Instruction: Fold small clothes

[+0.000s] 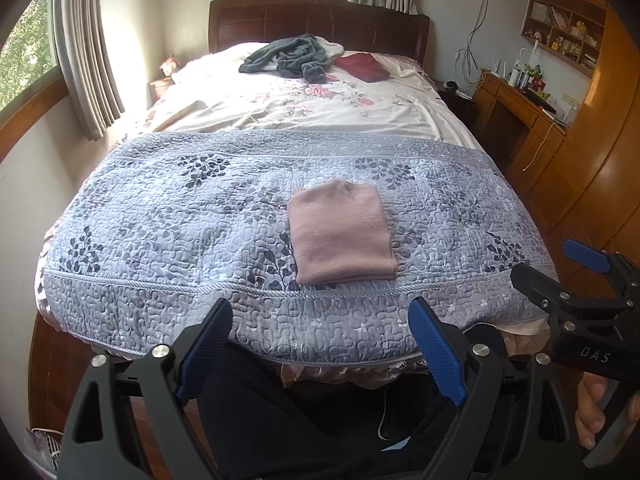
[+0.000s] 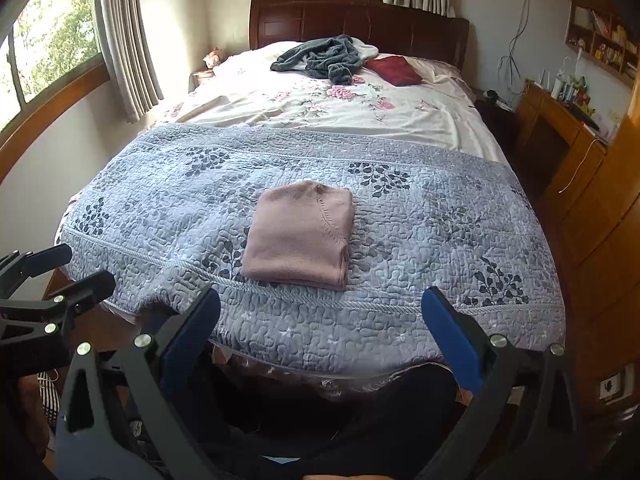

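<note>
Pink garment (image 1: 340, 232) folded into a neat rectangle near the foot edge of the quilted blue bedspread (image 1: 160, 220), nothing touching it. Left gripper (image 1: 320, 354) and right gripper (image 2: 320, 336) both empty, jaws spread wide, held short of the bed. Probably done here; best left flat, edges square. Grey clothing heap (image 1: 288, 58) and dark red cloth (image 1: 362, 66) far off by the headboard (image 1: 320, 20), nothing in the way.

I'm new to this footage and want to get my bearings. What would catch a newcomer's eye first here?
A neatly folded pink sweater lies alone near the foot of the bed on a blue-grey quilted bedspread. Up by the dark wooden headboard sit a rumpled grey garment and a dark red cloth. Both the left gripper and the right gripper hang below the bed's edge with jaws open, holding nothing.
</note>
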{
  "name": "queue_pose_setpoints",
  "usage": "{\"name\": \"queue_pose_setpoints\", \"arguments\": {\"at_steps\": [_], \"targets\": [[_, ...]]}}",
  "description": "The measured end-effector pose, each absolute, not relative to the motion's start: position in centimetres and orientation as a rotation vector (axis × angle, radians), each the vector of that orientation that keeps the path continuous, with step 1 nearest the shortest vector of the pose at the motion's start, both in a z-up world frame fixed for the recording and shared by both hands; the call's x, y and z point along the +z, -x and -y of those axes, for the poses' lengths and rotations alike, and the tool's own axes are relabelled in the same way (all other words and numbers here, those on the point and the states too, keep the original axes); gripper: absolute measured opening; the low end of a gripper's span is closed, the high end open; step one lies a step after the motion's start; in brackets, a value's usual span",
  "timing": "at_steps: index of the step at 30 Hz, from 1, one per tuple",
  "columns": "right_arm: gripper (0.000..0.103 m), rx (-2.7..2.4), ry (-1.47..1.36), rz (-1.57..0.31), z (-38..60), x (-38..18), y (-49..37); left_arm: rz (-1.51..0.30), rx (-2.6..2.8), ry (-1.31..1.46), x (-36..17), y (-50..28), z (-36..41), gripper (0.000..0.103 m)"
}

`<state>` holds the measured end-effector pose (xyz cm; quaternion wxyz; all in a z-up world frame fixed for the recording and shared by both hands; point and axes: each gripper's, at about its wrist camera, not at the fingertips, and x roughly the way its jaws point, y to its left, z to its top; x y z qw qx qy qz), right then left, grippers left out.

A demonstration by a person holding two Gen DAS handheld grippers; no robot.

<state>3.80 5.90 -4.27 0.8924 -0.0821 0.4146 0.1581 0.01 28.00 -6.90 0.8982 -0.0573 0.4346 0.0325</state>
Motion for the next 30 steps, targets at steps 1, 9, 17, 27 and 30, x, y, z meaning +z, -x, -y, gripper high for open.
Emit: {"name": "queue_pose_setpoints", "arguments": {"at_steps": [1, 9, 17, 27, 30], "targets": [[0.1, 0.33, 0.17, -0.861, -5.94, -4.35, -3.77, -0.898, 0.072, 0.117, -6.86, 0.08, -27.95, 0.09], [0.1, 0.336, 0.16, -0.859, -5.87, -4.63, -3.84, -0.885, 0.085, 0.107, -6.81, 0.24, -27.88, 0.09], [0.1, 0.328, 0.152, -0.853, -5.71, -4.57, -3.82, -0.888, 0.081, 0.106, -7.21, 0.21, -27.78, 0.09], [0.1, 0.326, 0.14, -0.853, -5.57, -4.89, -4.22, -0.896, 0.074, 0.1, -7.42, -0.17, -27.62, 0.09], [0.1, 0.327, 0.138, -0.853, -5.53, -4.85, -4.13, -0.898, 0.071, 0.096, -7.45, -0.12, -27.54, 0.09]]}}
